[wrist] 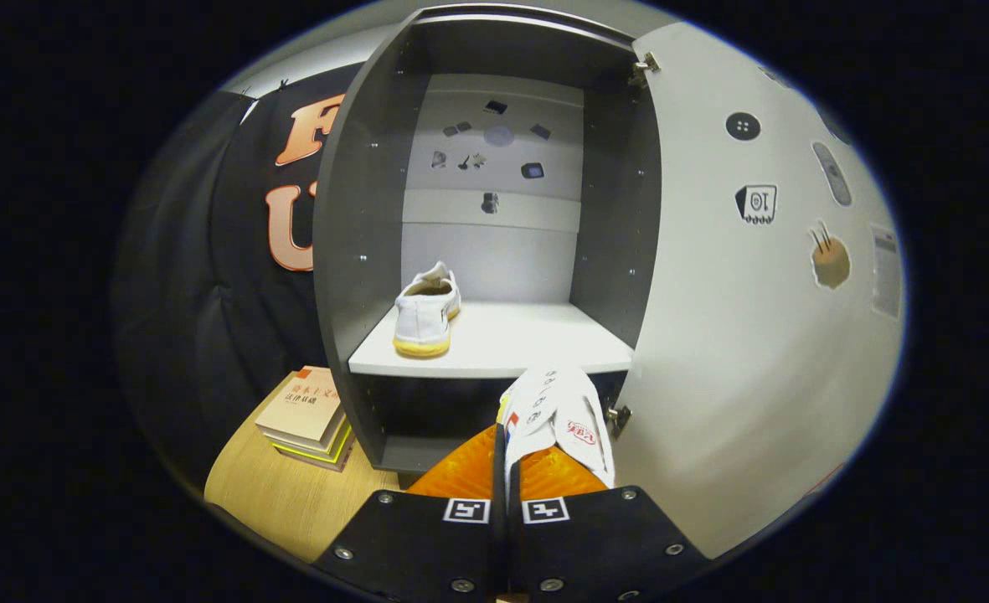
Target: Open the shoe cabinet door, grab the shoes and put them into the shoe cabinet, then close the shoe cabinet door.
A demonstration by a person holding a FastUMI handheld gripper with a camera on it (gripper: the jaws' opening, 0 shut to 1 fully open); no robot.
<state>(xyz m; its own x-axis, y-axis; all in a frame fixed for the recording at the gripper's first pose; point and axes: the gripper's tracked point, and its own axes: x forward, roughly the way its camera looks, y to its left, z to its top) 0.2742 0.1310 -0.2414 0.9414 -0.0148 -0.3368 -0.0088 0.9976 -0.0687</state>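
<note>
Already fingers point(507, 456) pinched together on a white shoe point(563, 419), second shoe point(427, 314) on the shelf point(536, 339) beyond them, cabinet door point(754, 335) open alongside.

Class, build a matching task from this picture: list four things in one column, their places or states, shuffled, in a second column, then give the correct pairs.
Things
1. first shoe
2. second shoe
3. cabinet door
4. books

Places or states
A. swung open, on the right of the cabinet
B. stacked on the wooden surface, left of the cabinet
C. standing on the white shelf inside
D. pinched between the fingers of the hand-held gripper

Pairs: 1-C, 2-D, 3-A, 4-B
</note>
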